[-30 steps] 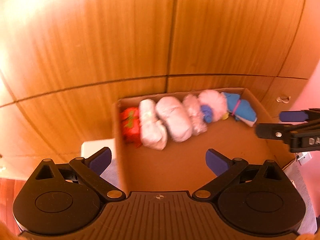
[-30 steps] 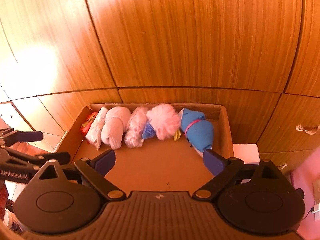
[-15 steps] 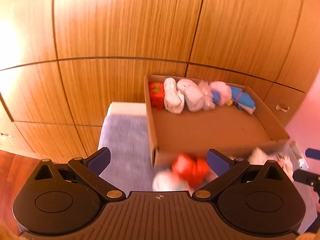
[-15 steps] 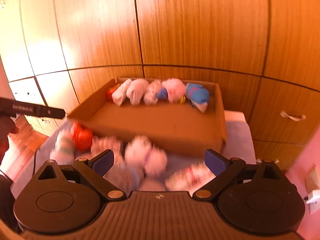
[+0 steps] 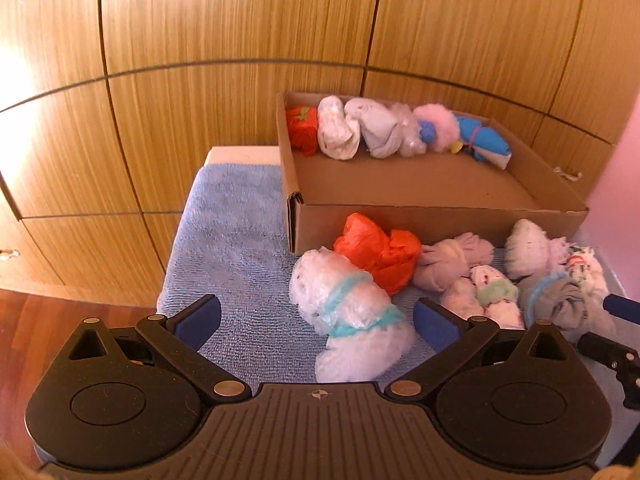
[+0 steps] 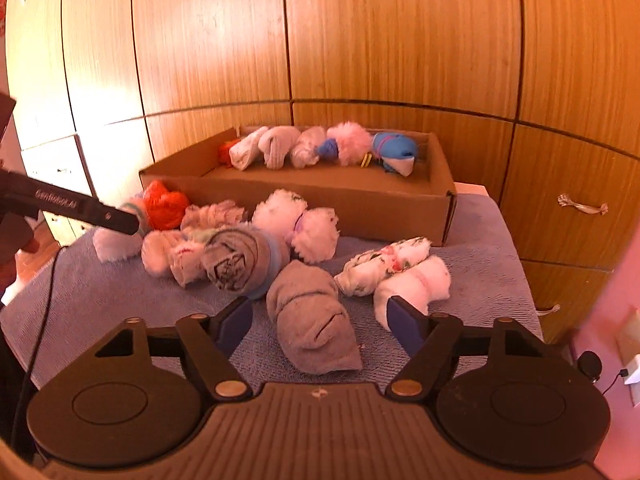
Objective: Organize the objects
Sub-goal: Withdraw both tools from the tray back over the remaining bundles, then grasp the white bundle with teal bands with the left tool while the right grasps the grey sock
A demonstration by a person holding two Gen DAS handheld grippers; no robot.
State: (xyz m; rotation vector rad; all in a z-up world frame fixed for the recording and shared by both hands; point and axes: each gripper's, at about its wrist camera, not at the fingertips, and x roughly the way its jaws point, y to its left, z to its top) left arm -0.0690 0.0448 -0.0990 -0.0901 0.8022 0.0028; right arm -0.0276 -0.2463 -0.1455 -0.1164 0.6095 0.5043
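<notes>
The right gripper [image 6: 316,322] is closing around the grey sock roll [image 6: 310,316], pads not yet touching; the left gripper [image 5: 316,320] is hanging open over the white bundle [image 5: 348,312]. Next: squeezing, lifting into the far box [image 6: 360,204].

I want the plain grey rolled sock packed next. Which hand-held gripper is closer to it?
Right. The right hand-held gripper frames the plain grey rolled sock; the left hand-held gripper sits over by a white bundle.

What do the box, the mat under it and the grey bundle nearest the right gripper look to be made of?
Box: brown corrugated cardboard, matte, with folded corner flaps. Mat: blue terry-like cloth with a looped, ribbed pile. Grey bundle: soft knit fabric, probably rolled socks; the folds look matte and fuzzy.
</notes>
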